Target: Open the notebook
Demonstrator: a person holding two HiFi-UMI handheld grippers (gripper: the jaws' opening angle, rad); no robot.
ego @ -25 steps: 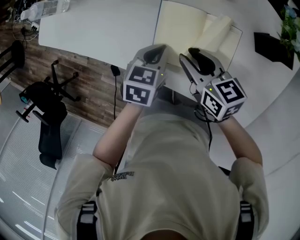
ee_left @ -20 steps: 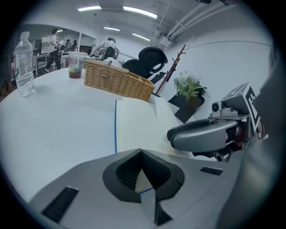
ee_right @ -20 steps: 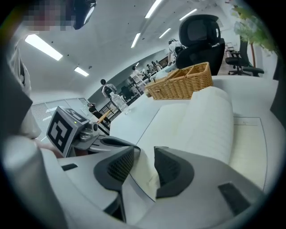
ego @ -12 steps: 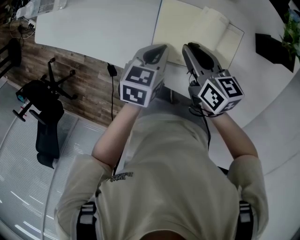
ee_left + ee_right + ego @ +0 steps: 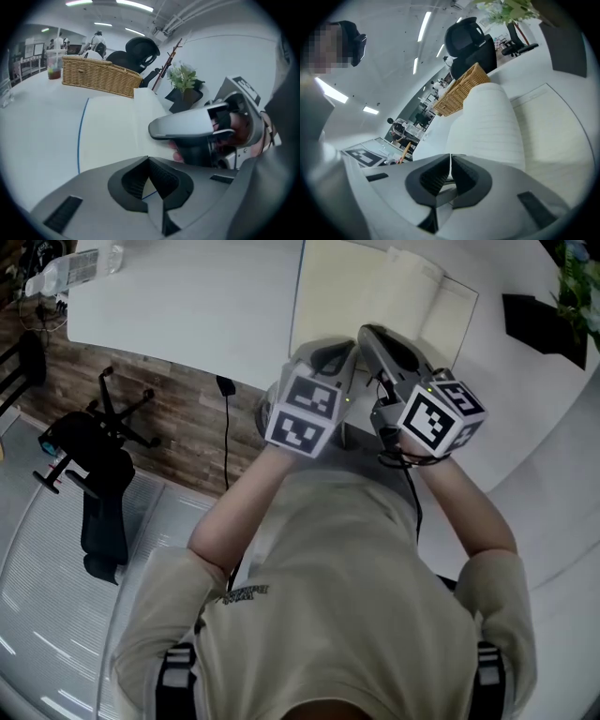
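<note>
On the white desk (image 5: pixel 187 306), a page (image 5: pixel 487 126) of the open notebook (image 5: pixel 347 287) is being pinched by the right gripper's (image 5: pixel 450 162) just-closing fingers (image 5: pixel 431 178) for turning, the left gripper's (image 5: pixel 149 161) fingers being held pressed together.

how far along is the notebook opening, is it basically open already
Mostly done: the notebook already lies open on the white table. In hand: the right gripper has just been closing its jaws on a bowed sheaf of pages, a thin white edge between them. The left gripper is shut, apparently empty, by the near edge. Left: lay those pages flat and release.
</note>
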